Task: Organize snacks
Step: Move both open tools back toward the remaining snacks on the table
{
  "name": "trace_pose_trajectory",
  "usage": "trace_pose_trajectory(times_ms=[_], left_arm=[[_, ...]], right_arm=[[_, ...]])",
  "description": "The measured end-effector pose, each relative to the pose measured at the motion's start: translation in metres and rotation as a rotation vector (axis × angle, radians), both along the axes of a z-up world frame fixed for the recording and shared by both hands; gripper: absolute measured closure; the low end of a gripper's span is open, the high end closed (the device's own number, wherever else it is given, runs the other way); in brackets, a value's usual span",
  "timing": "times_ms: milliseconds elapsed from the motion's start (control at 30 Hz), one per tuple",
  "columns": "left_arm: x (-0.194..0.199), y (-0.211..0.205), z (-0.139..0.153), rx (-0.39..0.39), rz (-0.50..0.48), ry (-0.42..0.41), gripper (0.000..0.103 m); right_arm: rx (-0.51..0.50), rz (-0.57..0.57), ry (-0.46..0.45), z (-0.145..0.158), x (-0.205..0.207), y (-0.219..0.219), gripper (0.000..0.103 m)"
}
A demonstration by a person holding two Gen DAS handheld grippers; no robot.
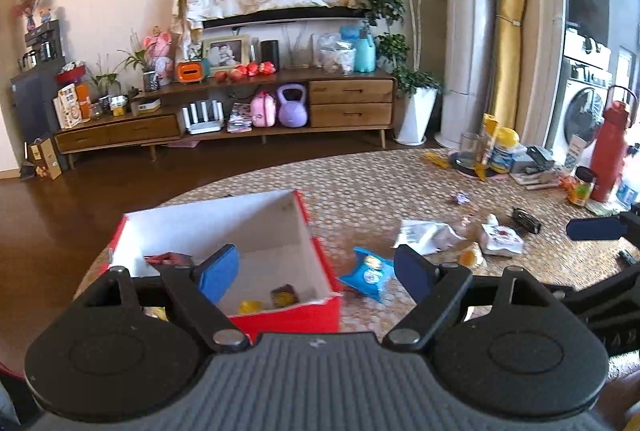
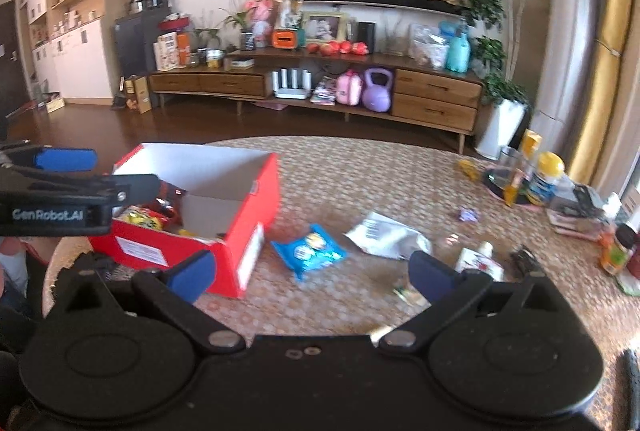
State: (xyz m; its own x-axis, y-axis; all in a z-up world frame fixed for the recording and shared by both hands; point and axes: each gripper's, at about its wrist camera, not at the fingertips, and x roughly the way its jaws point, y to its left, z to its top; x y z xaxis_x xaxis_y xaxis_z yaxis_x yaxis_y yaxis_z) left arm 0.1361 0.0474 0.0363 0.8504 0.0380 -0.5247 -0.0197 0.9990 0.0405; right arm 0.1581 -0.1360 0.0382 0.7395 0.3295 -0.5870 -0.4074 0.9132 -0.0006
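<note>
A red box with a white inside [image 1: 256,231] [image 2: 240,199] stands on the round table and holds a few snack packs. My left gripper [image 1: 316,271] is open and empty, hovering over the box's near right corner. A blue snack pack [image 1: 368,273] [image 2: 308,251] lies just right of the box. A white pouch [image 1: 424,235] [image 2: 384,235] and a small white pack [image 1: 500,239] [image 2: 478,259] lie further right. My right gripper [image 2: 312,275] is open and empty, above the table in front of the blue pack.
The woven table mat [image 2: 360,171] covers the table. At the far right stand a red bottle [image 1: 608,155], jars, a glass [image 2: 510,159] and a yellow-lidded tub [image 2: 546,175]. A black clip [image 1: 526,219] and small candy wrappers lie among the snacks. The left gripper shows in the right wrist view [image 2: 92,175].
</note>
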Motion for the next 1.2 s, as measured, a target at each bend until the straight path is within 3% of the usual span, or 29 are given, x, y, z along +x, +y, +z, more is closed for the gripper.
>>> trace_pose_trajectory(times_ms=[633,1200], left_arm=[[0.039,-0.089,-0.064,-0.001,-0.098,0.110,0.018],[0.094,-0.120,-0.135,0.009,-0.188,0.238,0.018]], right_arm=[[-0.009,-0.170,0.070,-0.046,0.037,-0.089,0.002],[-0.007,-0.208,0.191,-0.105,0.118,-0.092,0.007]])
